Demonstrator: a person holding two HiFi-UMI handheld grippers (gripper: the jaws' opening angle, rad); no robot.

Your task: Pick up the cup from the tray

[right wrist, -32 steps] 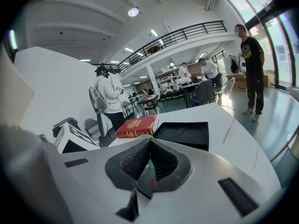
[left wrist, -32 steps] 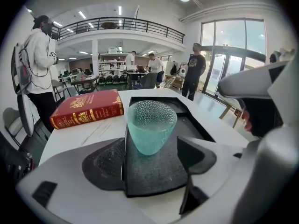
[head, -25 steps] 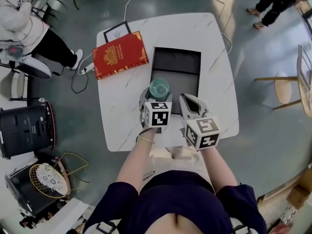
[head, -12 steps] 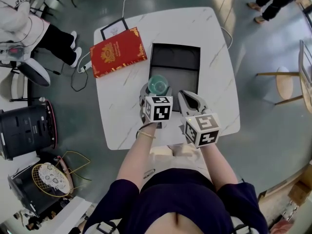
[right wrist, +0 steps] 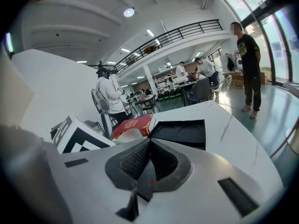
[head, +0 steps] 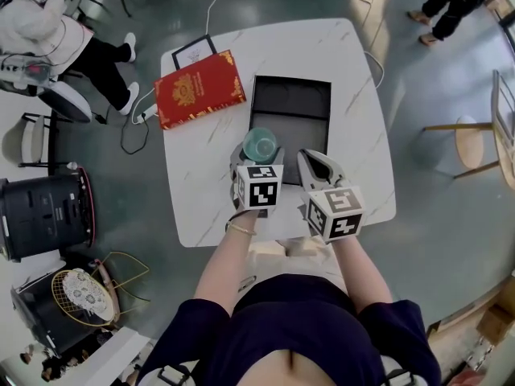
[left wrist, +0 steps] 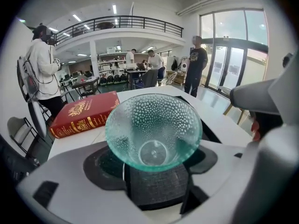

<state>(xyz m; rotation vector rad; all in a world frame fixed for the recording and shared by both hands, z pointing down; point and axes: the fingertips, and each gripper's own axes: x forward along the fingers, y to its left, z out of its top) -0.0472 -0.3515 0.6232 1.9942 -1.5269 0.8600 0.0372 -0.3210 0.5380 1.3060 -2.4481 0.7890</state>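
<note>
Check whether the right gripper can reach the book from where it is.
Probably not directly. The right gripper is shut and empty, but the left gripper, holding the cup, stands between it and the book. It would likely have to swing out over the tray to get there.

Red book [head: 199, 89] flanks the tray [head: 294, 107] leftward; bare tabletop [head: 362, 135] rightward.

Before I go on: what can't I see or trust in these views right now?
- The cup underside: head view, left gripper covers it, so whether it is clear of the tray cannot be told.
- The tray near part: left gripper view, cup in front.
- The red book cover print: too small, all views.
</note>
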